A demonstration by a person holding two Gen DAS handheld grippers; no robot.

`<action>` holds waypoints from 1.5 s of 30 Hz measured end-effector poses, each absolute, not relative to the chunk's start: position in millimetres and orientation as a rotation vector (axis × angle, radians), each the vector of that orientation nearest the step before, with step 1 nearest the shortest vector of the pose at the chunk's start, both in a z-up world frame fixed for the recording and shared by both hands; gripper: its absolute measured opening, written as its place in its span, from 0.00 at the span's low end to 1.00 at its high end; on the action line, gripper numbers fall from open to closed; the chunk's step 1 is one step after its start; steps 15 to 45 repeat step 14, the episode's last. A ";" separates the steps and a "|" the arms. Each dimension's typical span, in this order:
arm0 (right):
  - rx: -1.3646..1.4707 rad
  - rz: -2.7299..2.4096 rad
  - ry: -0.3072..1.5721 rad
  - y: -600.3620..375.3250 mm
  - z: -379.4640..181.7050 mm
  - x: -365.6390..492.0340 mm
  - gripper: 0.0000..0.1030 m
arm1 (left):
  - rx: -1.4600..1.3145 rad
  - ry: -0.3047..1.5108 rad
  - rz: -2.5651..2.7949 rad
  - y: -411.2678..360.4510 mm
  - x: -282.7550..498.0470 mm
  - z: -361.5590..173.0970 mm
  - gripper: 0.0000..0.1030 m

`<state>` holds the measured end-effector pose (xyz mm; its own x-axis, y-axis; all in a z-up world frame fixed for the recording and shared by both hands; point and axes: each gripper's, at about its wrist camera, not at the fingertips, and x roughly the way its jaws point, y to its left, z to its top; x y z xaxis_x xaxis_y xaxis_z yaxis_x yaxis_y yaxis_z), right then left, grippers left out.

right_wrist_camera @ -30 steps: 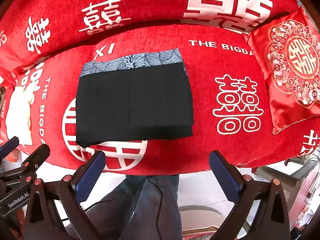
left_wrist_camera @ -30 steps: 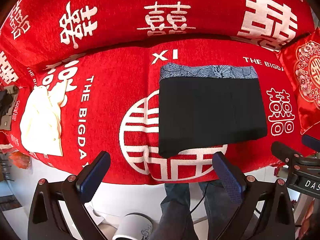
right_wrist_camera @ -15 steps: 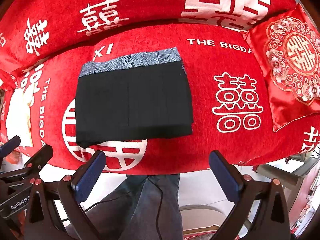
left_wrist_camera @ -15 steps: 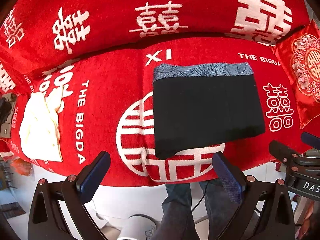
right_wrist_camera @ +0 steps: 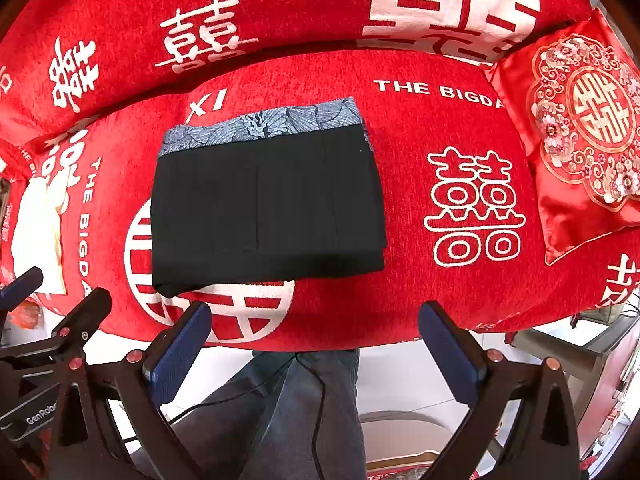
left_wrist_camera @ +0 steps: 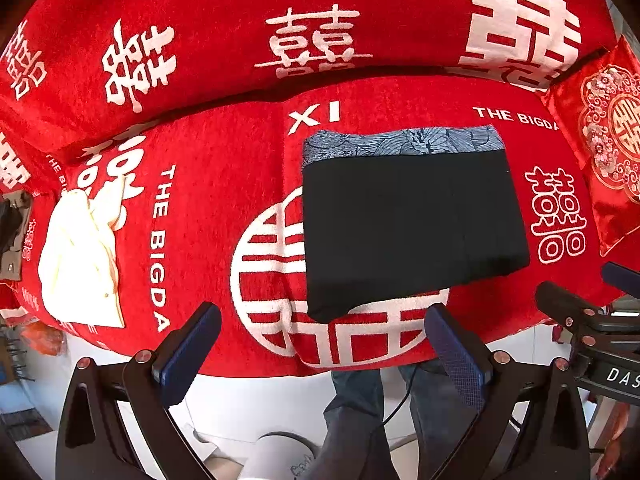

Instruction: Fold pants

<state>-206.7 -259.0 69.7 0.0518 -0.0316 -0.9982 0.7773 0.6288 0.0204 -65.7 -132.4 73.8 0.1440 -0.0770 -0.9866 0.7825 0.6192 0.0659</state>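
Pants (left_wrist_camera: 412, 224): folded into a compact black rectangle, patterned waistband at the far edge, lying over the white circle motif (left_wrist_camera: 272, 276) on the red sofa cover (left_wrist_camera: 224, 168).
Left gripper (left_wrist_camera: 320, 350): wide apart, holding nothing, hanging off the sofa's front edge, near side of the circle motif.
Right gripper (right_wrist_camera: 314, 344): likewise wide, nothing held.
Step in hand: probably withdrawal; lift both clear without snagging the near fold.

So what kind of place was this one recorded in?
Probably a home living room: the folded black pants lie on a sofa draped in a red wedding-print cover, with an embroidered red cushion at its right end.
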 end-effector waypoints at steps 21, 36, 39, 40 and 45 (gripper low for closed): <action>0.680 -0.686 1.408 -262.8 67.4 -199.4 1.00 | 0.695 1.274 -0.717 -132.6 -65.6 70.8 0.99; 0.680 -0.686 1.408 -262.8 67.4 -199.4 1.00 | 0.695 1.274 -0.717 -132.6 -65.6 70.8 0.99; 0.680 -0.686 1.408 -262.8 67.4 -199.4 1.00 | 0.695 1.274 -0.717 -132.6 -65.6 70.8 0.99; 0.680 -0.686 1.408 -262.8 67.4 -199.4 1.00 | 0.695 1.274 -0.717 -132.6 -65.6 70.8 0.99; 0.680 -0.686 1.408 -262.8 67.4 -199.4 1.00 | 0.695 1.274 -0.717 -132.6 -65.6 70.8 0.99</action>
